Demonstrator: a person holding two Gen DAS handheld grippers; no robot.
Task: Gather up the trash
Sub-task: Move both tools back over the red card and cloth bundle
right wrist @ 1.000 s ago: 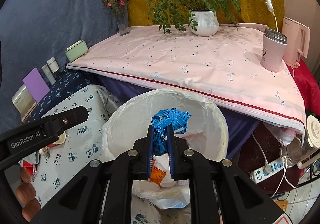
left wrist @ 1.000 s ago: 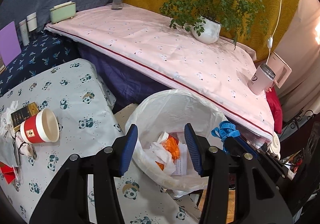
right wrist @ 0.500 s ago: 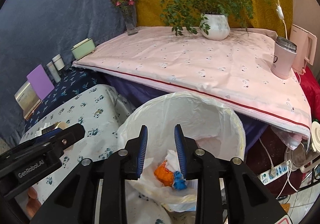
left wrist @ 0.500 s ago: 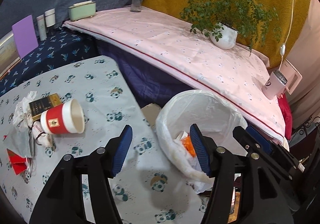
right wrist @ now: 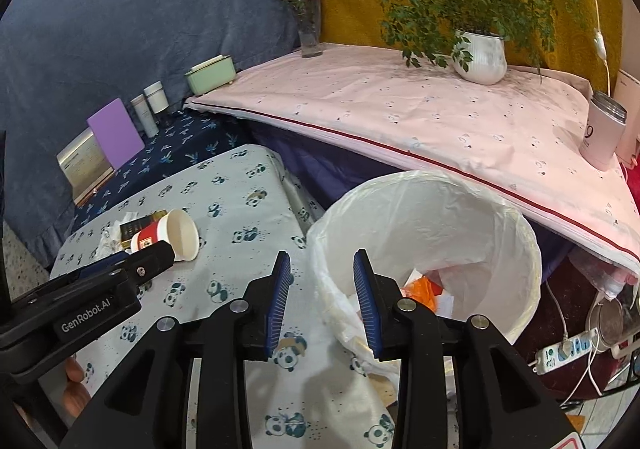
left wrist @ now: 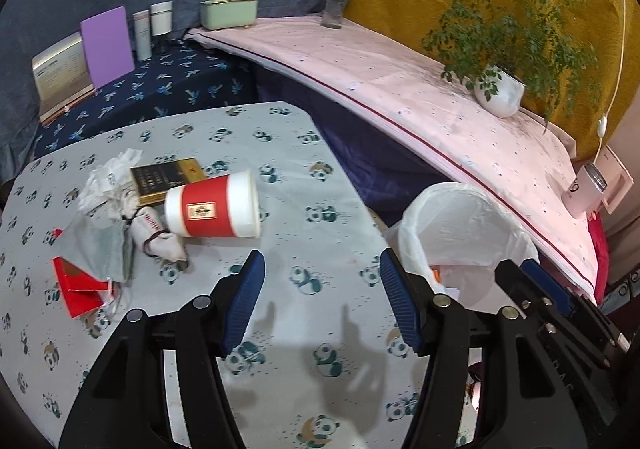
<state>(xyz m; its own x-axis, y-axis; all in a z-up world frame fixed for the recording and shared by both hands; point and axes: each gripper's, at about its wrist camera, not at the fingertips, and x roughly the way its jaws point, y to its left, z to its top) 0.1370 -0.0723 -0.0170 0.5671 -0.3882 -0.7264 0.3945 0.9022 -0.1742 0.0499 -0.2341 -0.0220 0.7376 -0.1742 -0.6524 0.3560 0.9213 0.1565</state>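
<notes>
Cup [left wrist: 214, 206] on side, ahead-left of empty L gripper [left wrist: 320, 301]

The near half of the panda-print worktop [left wrist: 312, 209] lies bare under the left gripper [left wrist: 320, 303], whose jaws stand wide apart with nothing between them. Ahead and to its left the way is crowded: a red paper cup [left wrist: 214, 207] on its side, a dark booklet [left wrist: 166, 179] touching it behind, crumpled tissue [left wrist: 108, 181], a small tied roll [left wrist: 158, 235] and a red packet [left wrist: 78, 287], all bunched together. To the right, just off the worktop edge, the lined bin [right wrist: 432, 241] stands open-mouthed, trash low inside, its rim clear above. The right gripper [right wrist: 322, 299] hangs over that near rim, jaws parted.
</notes>
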